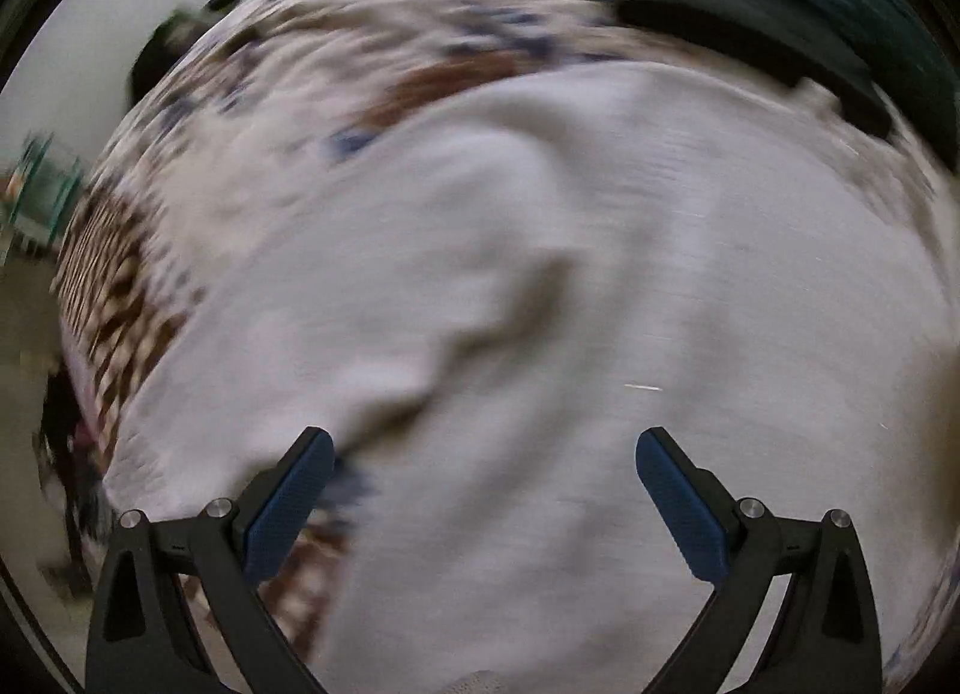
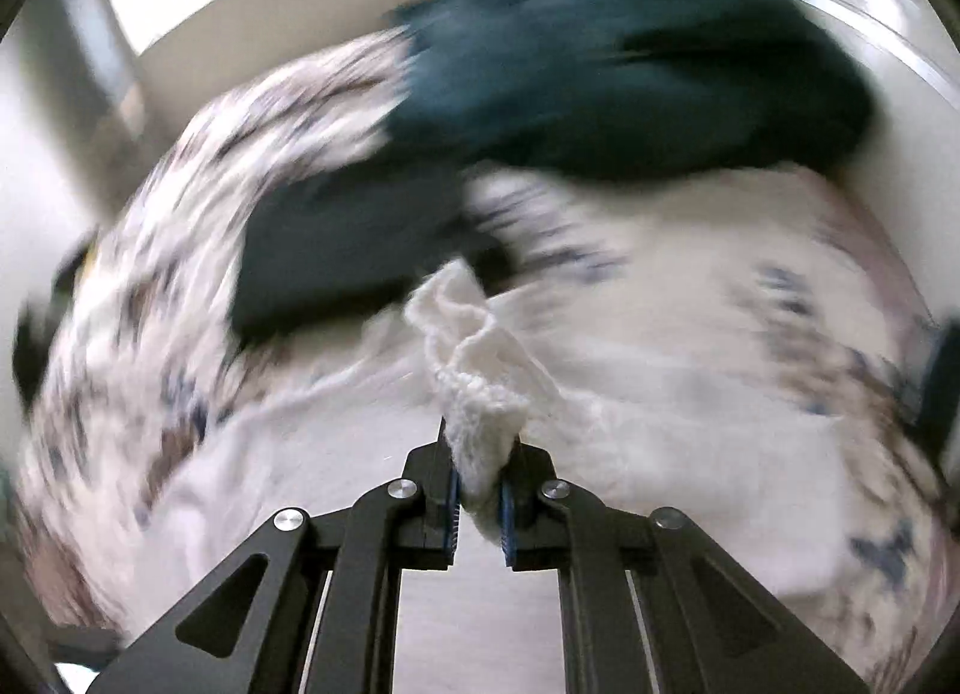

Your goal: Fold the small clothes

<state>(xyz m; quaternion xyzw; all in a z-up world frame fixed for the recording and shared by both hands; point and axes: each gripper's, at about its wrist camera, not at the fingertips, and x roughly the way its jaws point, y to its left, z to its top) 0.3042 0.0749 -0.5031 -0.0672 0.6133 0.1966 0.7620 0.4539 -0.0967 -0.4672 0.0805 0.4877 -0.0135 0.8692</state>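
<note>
The right gripper (image 2: 480, 490) is clamped on a bunched edge of a white knitted garment (image 2: 480, 370), which rises from between the blue pads toward the centre of the right wrist view; the rest of the white cloth spreads out below and to the right of it over a patterned bedspread (image 2: 150, 334). The left gripper (image 1: 485, 496) stands wide open with nothing between its fingers, low in the left wrist view, above the broad pale expanse of the white garment (image 1: 600, 286), where a soft ridge of fabric runs diagonally through the middle of the frame. A dark teal garment (image 2: 630, 69) lies in the upper right of the right wrist view, with a darker flat piece (image 2: 336, 256) just left of centre; both sit beyond the held edge, and whether they touch the white cloth is lost in motion blur. Judging by this, the step in hand is carrying one edge of the white piece across to make a fold, still early in the task. The next move probably calls for the left gripper to pin or pinch a matching edge so that the fold lands straight, and for the right to lay its edge down without dragging the layer beneath.
</note>
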